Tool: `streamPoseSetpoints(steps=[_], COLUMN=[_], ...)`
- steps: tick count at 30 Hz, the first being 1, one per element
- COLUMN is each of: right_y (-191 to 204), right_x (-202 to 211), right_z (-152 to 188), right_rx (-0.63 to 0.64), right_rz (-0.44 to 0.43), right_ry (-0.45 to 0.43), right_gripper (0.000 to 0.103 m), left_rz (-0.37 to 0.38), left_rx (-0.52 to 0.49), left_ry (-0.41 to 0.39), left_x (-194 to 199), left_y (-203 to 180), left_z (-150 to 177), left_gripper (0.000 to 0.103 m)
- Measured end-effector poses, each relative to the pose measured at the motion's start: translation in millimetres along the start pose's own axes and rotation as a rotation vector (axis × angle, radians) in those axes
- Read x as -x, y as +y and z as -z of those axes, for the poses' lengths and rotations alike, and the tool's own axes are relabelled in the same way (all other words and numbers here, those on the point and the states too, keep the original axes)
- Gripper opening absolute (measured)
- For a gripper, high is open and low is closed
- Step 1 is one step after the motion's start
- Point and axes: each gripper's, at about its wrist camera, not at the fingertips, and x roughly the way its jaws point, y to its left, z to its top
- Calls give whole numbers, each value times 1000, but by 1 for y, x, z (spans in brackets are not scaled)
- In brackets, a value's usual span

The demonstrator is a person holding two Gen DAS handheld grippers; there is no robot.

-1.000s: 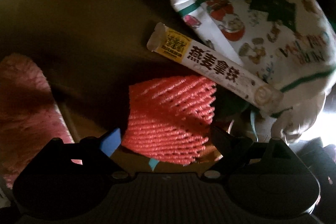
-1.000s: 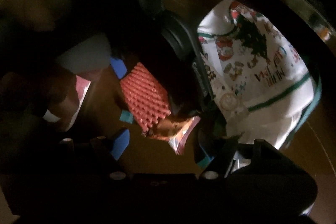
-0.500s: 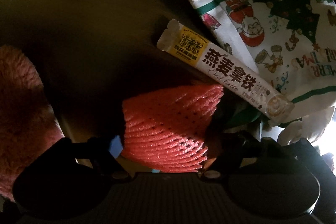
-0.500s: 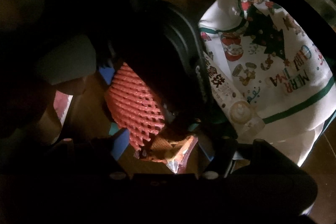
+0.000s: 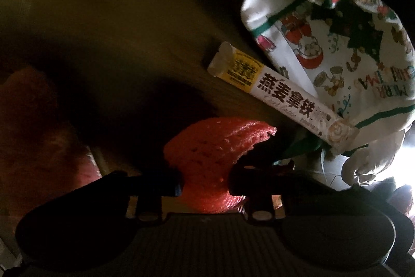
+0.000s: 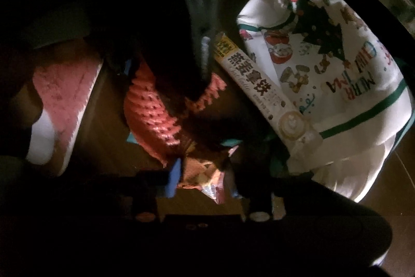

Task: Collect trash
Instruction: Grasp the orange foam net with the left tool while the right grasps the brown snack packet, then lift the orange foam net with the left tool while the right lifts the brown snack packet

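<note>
Both jaws pinching foam net (image 5: pixel 207 160)

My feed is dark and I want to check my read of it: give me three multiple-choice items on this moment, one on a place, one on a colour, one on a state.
1. Where does the oat latte sachet lie?
A. Against the edge of the Christmas-print bag
B. Inside the bag
C. Between the left fingers

2. What colour is the foam net?
A. Green
B. Red-pink
C. White

3. What is the left hand-held gripper doing?
A. Standing open over bare floor
B. Shut on the sachet
C. Shut on the foam net

Answers
1: A, the sachet rests on the floor with its long side along the bag's edge.
2: B, the mesh shows red-pink in both views.
3: C, the net bunches tightly between the two fingers.

The right hand-held gripper closes around a crumpled foil wrapper.
</note>
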Motion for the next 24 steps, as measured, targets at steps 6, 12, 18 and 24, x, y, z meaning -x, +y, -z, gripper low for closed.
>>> streamPoseSetpoints(steps=[6,12,18,24], right_y=[-14,-27,-23,-13], right_x=[31,87,151,242], right_z=[-3,-1,4,15], right_rx=[-26,-109,-210,-332], right_rz=[-5,22,57,111], right_ry=[-2,-40,-139,-274], right_gripper=[22,5,2,0], left_rz=[-11,-10,-12,18], left_rx=[-29,-93,-97,-145], left_ry=[18,-33,-105,-227], left_x=[14,66,129,214], left_y=[-2,-15,-15,-14], left_z=[1,7,35,82], left_gripper=[29,28,28,28])
